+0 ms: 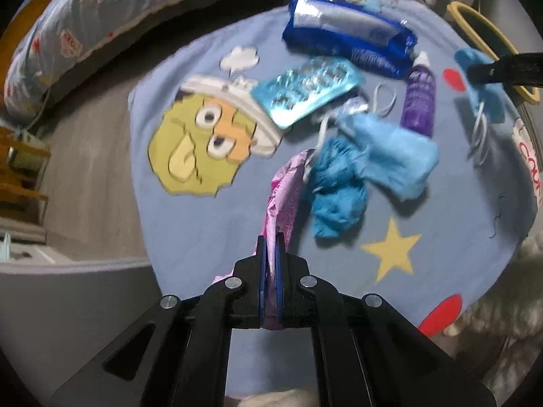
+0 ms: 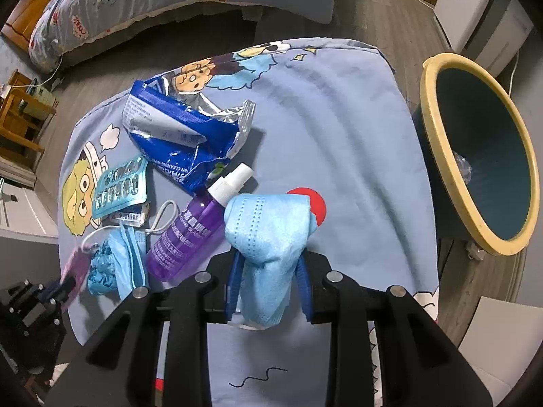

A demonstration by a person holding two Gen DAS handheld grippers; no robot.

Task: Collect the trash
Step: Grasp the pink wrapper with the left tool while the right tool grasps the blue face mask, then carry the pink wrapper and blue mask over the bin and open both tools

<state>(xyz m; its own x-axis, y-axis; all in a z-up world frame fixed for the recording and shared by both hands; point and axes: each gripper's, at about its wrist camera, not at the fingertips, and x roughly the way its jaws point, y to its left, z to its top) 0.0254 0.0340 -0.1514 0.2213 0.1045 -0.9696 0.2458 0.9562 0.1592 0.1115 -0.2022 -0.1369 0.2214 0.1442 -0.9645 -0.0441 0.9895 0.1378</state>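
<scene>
Blue cartoon-print cloth (image 2: 339, 108), spread flat; on it: blue foil bag (image 2: 183, 135), blister pack (image 2: 118, 186), purple spray bottle (image 2: 190, 230), crumpled masks (image 2: 115, 264).

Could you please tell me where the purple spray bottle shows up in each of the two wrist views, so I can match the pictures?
Left wrist view: the purple spray bottle lies upper right of centre, cap pointing up, beside a light blue face mask.
Right wrist view: the bottle lies left of centre, cap pointing upper right.
Shared landmark: the blue foil wrapper, just beyond the bottle's cap in both views.
</scene>
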